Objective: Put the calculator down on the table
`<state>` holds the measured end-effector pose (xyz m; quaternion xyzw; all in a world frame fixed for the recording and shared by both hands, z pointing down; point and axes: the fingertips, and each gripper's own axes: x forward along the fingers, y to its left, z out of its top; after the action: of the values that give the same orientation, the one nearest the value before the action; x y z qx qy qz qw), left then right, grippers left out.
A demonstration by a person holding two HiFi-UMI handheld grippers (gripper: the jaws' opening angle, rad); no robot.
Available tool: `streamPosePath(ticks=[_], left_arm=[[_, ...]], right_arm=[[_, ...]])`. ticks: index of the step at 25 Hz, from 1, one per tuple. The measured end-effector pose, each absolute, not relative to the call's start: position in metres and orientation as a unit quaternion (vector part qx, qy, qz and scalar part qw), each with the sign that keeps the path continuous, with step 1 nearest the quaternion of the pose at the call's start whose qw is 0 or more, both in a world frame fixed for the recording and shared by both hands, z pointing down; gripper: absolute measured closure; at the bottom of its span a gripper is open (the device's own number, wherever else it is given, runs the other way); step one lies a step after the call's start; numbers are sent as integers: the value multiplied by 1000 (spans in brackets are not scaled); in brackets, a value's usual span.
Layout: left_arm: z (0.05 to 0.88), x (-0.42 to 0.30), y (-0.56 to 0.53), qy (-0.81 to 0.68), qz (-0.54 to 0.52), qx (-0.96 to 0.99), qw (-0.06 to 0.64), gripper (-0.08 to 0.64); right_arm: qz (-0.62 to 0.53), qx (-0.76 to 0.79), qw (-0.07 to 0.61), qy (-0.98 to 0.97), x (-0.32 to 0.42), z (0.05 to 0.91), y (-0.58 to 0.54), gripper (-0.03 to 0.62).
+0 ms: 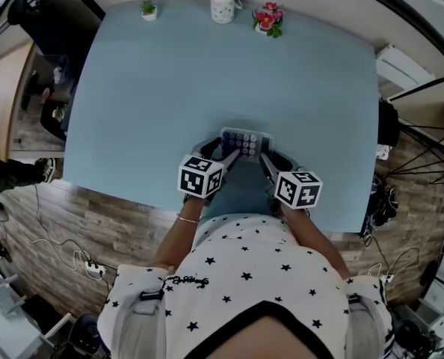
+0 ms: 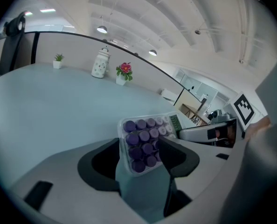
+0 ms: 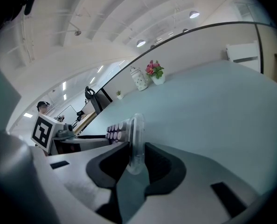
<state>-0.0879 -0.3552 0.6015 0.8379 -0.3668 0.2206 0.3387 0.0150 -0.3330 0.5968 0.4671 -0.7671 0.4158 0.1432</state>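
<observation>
With fingers [image 2: 178, 158] of left gripper [image 2: 141, 155] and right gripper [image 3: 136, 161] clenched on clear-cased calculator [image 1: 246, 142] with round purple keys, holding it near front edge of pale blue worktop [image 1: 207, 73].

We see a pale blue desk [image 1: 207, 73] above a brown wood-plank floor [image 1: 117, 223]. The calculator [image 2: 145, 141] has a white case with deep purple keys, paler keys beyond them and a green patch. The left claw [image 1: 226, 154] and right claw [image 1: 265, 158] are grey with black pads and black-on-white square markings. Our shirt [image 1: 244, 275] is white with black stars.
</observation>
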Motion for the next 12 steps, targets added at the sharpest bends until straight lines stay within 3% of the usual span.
streamPosePath(ticks=[12], left_arm=[[604, -85, -357, -369, 235, 839, 323, 291]], right_arm=[[416, 472, 168, -759, 18, 607, -334, 477]])
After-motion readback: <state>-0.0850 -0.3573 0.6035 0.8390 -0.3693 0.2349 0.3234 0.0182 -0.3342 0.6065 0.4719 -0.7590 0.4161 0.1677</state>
